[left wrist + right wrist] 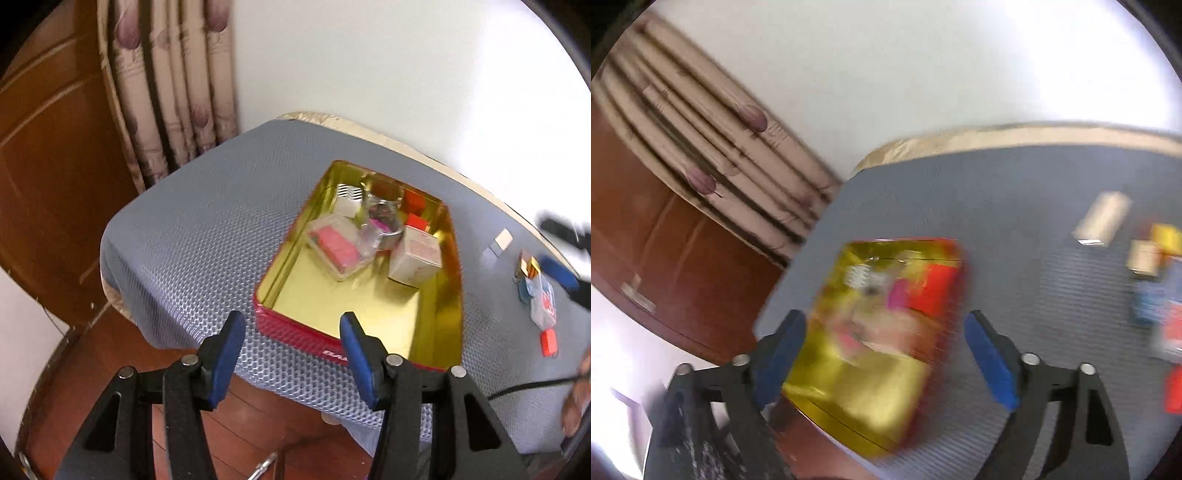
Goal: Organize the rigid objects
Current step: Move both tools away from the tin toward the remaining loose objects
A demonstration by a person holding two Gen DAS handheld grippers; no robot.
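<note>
Left gripper [291, 325]: jaws partly apart, nothing between the blue pads [356, 343]; it hangs over the near edge of the table, just short of the tin's near rim. Right gripper [884, 334]: jaws wide apart, nothing clamped; its view is smeared by motion blur, and the tin shows in the gap between the pads, below them, not touched as far as can be told. Tin [288, 325], red outside and gold inside, open, sits on the grey textured mat [192, 229] that covers the table. Inside the tin, toward its far end: a clear plastic case with a pink insert [338, 247], a white box [417, 258] tilted just beside it, a small striped white box [349, 197] in the far left corner, a metal ring-shaped piece [386, 221] in the middle, and red boxes [415, 210] at the far right wall. The near half of the tin floor is bare gold. On the mat to the right of the tin, well apart from it: a small pale block [503, 238], a clear packet with red print [543, 302], a small red piece [549, 342]; other small items there too blurred to identify. A curtain [173, 92] and a wooden panel [48, 166] stand beyond the table's left side.
</note>
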